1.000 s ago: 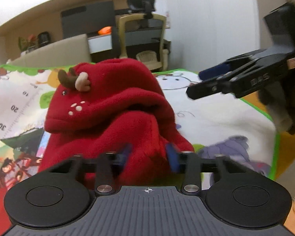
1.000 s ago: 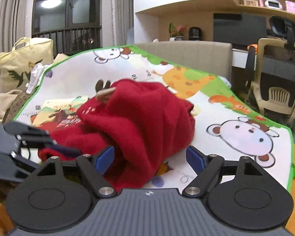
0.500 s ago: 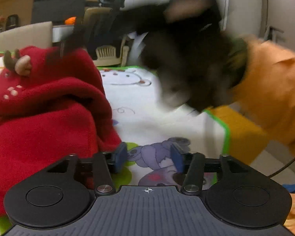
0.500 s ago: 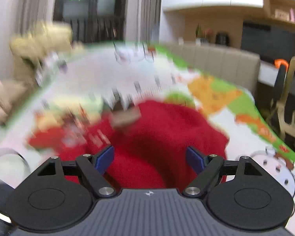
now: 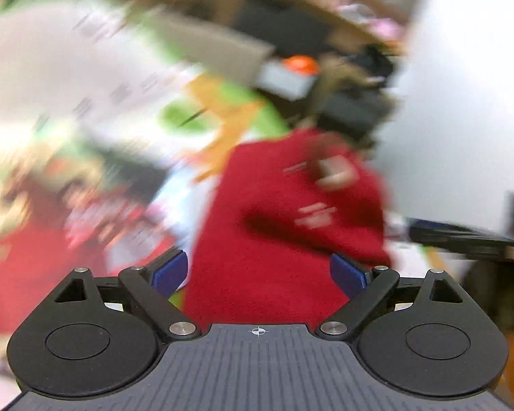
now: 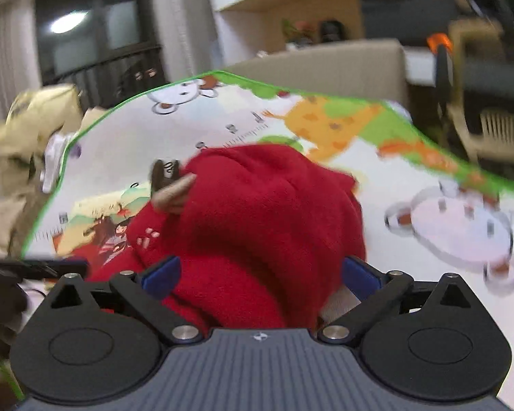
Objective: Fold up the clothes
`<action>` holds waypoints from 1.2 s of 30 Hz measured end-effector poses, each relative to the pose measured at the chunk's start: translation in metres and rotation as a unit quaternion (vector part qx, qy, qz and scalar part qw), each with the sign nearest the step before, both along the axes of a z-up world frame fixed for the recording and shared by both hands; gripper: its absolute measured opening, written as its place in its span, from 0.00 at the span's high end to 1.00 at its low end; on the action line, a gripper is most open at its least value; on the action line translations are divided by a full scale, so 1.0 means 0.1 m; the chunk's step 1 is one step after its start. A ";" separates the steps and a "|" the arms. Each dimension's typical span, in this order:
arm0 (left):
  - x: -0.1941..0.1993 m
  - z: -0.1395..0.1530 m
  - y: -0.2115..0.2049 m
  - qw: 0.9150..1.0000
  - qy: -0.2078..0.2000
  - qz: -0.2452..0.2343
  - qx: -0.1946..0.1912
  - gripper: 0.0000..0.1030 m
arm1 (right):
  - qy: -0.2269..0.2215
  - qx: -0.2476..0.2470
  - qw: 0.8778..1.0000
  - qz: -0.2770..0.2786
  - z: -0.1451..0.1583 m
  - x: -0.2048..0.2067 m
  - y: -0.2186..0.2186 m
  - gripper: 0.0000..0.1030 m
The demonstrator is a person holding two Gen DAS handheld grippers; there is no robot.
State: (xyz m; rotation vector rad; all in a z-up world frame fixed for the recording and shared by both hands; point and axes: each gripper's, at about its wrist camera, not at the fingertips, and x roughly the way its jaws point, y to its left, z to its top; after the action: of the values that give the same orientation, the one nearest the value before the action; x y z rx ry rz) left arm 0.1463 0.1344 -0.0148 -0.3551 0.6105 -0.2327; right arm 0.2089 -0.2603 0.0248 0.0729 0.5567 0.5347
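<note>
A red fleece garment [image 6: 257, 226] with a brown antler and a tan ear [image 6: 169, 185] lies bunched in a heap on the play mat [image 6: 325, 113]. My right gripper [image 6: 260, 274] is open, and the near side of the heap bulges between its blue pads [image 6: 161, 274]. The left wrist view is motion-blurred. There the red garment [image 5: 291, 222] fills the centre, and my left gripper [image 5: 258, 272] stands open right in front of it. The right gripper [image 5: 462, 239] shows as a dark bar at the right edge. The left gripper [image 6: 34, 267] pokes in at the left edge.
The mat has cartoon animals and a green border [image 6: 96, 116]. A beige sofa back [image 6: 325, 65] runs behind it, with a chair [image 6: 490, 113] and desk to the right. Yellow bags [image 6: 27, 120] sit beyond the mat's left edge.
The left gripper has opened wide and swung round fast to face the garment from another side. The right gripper, still open, has moved closer to the heap.
</note>
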 end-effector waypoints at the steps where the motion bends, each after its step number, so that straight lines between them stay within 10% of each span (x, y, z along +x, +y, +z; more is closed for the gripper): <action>1: 0.05 -0.09 0.00 1.000 0.015 0.001 -0.003 0.10 | 0.014 0.007 1.000 -0.006 -0.05 0.02 -0.06 0.03; 5: 0.12 -0.19 -0.13 0.999 0.027 -0.017 -0.032 0.11 | 0.016 -0.016 0.999 -0.039 -0.11 0.08 -0.15 0.03; 14: 0.00 -0.12 -0.60 0.985 -0.015 -0.165 -0.043 0.09 | -0.169 -0.162 0.970 0.056 0.24 -0.29 0.50 0.03; 19: -0.07 0.00 -0.30 0.998 -0.013 -0.062 0.007 0.07 | -0.235 -0.285 0.920 0.127 -0.02 -0.46 1.09 0.04; 24: 0.12 0.03 -0.28 0.999 0.006 -0.010 0.053 0.06 | -0.196 -0.300 0.926 0.121 -0.15 -0.22 1.41 0.06; 28: 0.13 0.00 -0.40 0.998 0.009 -0.027 0.063 0.06 | -0.218 -0.351 0.905 0.105 -0.26 -0.19 1.49 0.51; 31: 0.09 -0.02 -0.44 0.997 0.004 -0.039 0.059 0.06 | -0.228 -0.331 0.911 0.093 -0.12 -0.22 1.38 0.79; 36: 0.08 -0.06 -0.54 0.995 -0.017 -0.090 0.043 0.08 | -0.242 -0.242 0.938 0.045 0.37 -0.06 1.31 0.83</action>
State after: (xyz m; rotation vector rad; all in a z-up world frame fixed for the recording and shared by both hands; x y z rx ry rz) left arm 0.1547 0.0799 -0.0205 -0.2133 0.6182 -0.3827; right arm 0.2026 -0.1291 0.0621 -0.5448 0.1947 0.4696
